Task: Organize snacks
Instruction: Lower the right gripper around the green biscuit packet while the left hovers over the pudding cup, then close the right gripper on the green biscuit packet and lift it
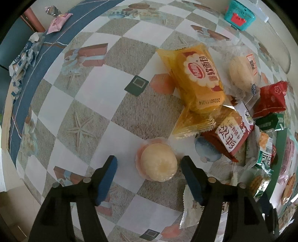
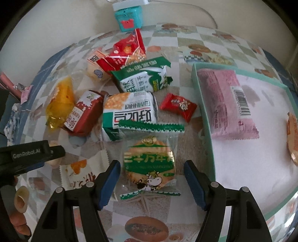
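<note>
Checkered cloth with seashell, starfish and pastry prints covers the table [image 1: 89, 119], blue-bordered at its edge, a pale wall behind. Pale green tray [image 2: 204, 115], right of the snack pile, holds a pink wrapped snack [image 2: 223, 100]. Snack pile at mid-table: yellow bread pack [image 1: 199, 78], green-and-white biscuit packs [image 2: 130, 113], red packets. Teal box [image 2: 128, 16] at the far edge. Left gripper [image 1: 149, 178] released, jaws apart around a round pale cake [image 1: 158, 165], pads clear of it. Right gripper [image 2: 151, 184] likewise released, straddling a green round biscuit pack [image 2: 149, 163].
</note>
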### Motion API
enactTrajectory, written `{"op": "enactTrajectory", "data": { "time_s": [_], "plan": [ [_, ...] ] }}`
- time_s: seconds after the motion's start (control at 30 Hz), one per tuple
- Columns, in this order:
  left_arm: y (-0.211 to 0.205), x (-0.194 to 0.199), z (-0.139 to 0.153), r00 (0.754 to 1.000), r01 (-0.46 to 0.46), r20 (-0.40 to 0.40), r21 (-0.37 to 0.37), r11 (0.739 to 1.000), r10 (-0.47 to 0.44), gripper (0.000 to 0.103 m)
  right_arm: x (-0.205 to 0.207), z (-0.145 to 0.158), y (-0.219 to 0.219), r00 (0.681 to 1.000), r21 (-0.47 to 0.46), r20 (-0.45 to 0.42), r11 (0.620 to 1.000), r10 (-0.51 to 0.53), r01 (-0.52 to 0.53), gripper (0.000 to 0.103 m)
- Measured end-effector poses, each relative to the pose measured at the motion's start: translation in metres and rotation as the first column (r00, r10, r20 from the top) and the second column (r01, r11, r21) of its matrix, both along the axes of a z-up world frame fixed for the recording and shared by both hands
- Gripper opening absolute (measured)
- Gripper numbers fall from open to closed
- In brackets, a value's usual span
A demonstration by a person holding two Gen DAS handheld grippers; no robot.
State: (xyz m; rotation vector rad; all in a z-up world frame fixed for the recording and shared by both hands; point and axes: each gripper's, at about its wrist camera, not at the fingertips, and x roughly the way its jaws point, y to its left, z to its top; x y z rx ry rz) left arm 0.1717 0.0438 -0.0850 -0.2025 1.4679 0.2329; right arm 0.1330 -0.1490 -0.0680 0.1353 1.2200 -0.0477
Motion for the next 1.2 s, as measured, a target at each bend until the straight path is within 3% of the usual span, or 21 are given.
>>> {"op": "enactTrajectory", "data": {
  "time_s": [0.17,0.4,0.7,0.93,1.0,1.13,1.2],
  "plan": [
    [0.0,-0.001,0.0,1.0,0.0,0.003,-0.001,1.0,0.0,0.072,-0.002,-0.003,0.0,1.0,-0.052,-0.01,0.998,-0.018,0.018,0.076],
    [-0.001,-0.001,0.0,1.0,0.003,0.003,0.003,1.0,-0.003,0.072,-0.008,-0.008,0.004,1.0,-0.055,-0.014,0.998,-0.026,0.026,0.088],
    [-0.002,0.0,0.0,1.0,0.003,0.003,0.004,1.0,-0.003,0.072,-0.012,-0.011,0.006,0.999,-0.055,-0.026,0.998,-0.026,0.024,0.093],
    [-0.003,0.0,-0.001,1.0,0.004,0.003,0.004,1.0,-0.004,0.072,-0.003,-0.005,0.016,1.0,-0.043,-0.005,0.999,-0.021,0.021,0.078],
    [-0.003,0.001,0.001,1.0,0.008,0.001,0.003,1.0,-0.008,0.071,-0.002,-0.002,0.015,1.0,-0.044,0.004,0.999,-0.024,0.024,0.061],
    [-0.008,0.001,0.007,1.0,0.022,0.018,-0.005,1.0,-0.022,0.045,0.004,0.004,0.012,0.999,-0.015,0.01,0.999,-0.031,0.031,0.054],
    [-0.008,0.001,0.008,1.0,0.023,0.021,-0.023,0.999,-0.023,0.042,0.003,0.008,0.012,0.999,-0.027,0.018,0.999,-0.028,0.028,0.054]
  ]
}}
